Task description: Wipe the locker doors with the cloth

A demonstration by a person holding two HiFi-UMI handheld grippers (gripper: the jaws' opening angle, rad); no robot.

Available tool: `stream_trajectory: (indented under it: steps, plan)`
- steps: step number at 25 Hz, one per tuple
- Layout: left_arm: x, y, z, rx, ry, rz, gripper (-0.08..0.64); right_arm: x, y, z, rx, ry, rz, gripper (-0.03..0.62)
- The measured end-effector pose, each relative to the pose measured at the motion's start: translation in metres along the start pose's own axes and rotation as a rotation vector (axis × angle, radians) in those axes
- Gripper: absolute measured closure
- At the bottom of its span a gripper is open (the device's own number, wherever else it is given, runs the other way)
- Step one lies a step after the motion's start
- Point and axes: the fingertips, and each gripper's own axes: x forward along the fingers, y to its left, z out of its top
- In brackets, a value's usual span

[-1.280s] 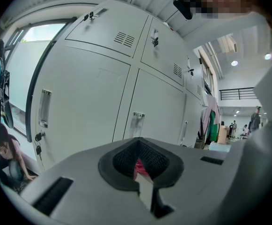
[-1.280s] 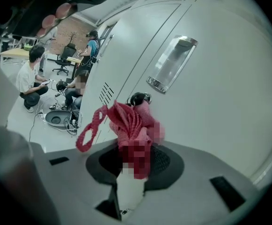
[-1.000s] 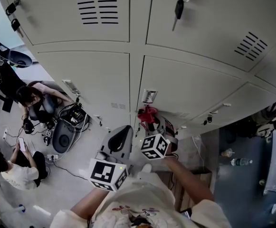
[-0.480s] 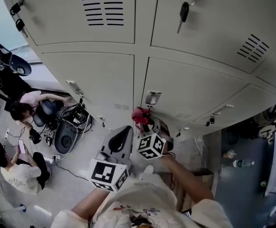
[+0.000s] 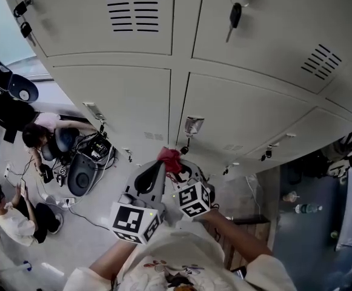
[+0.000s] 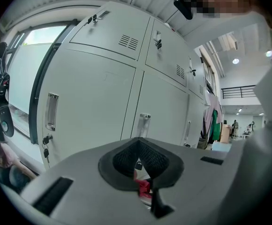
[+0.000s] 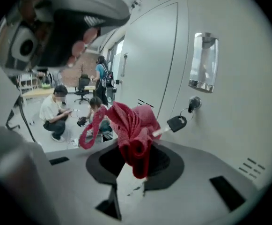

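Locker doors (image 5: 115, 102) are right in front. The left hand-held gripper (image 6: 141, 175) looks pinched closed and empty. The right hand-held gripper (image 7: 133, 168) is clamped on the red cloth (image 7: 131, 125), bunched up near the lower door. My worry: that wad could snag the dangling key (image 7: 175, 123) mid-swipe.

Bunched red cloth (image 7: 134, 125) in the jaws of the right gripper (image 7: 131, 168), near closed grey locker doors (image 5: 118, 102)
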Motion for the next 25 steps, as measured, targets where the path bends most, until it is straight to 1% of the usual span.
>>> stream_trajectory:
  steps: [2,4,6,7,9,11,15,21,25]
  plan:
    - [-0.001,0.002,0.001,0.006,-0.001,0.002,0.555,-0.017,0.017,0.007,0.075,-0.045,0.078,0.494]
    - [-0.001,0.004,0.003,0.011,-0.005,0.007,0.555,-0.037,0.031,0.017,0.126,-0.098,0.138,0.494]
    - [-0.001,0.006,0.005,0.013,-0.009,0.012,0.555,-0.057,0.035,0.026,0.159,-0.149,0.159,0.494]
    - [-0.001,0.006,0.006,0.012,-0.009,0.012,0.555,-0.068,0.033,0.031,0.174,-0.174,0.151,0.494]
    - [-0.002,0.004,0.007,0.009,-0.007,0.006,0.555,-0.087,0.020,0.038,0.208,-0.226,0.101,0.494]
    - [-0.006,-0.001,0.009,0.010,-0.004,-0.003,0.555,-0.105,0.002,0.042,0.240,-0.276,0.025,0.494]
    - [-0.011,-0.014,0.016,0.020,-0.021,-0.025,0.555,-0.141,-0.028,0.050,0.253,-0.351,-0.109,0.494]
    - [-0.013,-0.036,0.019,0.047,-0.042,-0.073,0.555,-0.190,-0.055,0.069,0.269,-0.460,-0.237,0.494]
    - [-0.013,-0.052,0.010,0.066,-0.026,-0.123,0.555,-0.214,-0.063,0.071,0.252,-0.489,-0.315,0.495]
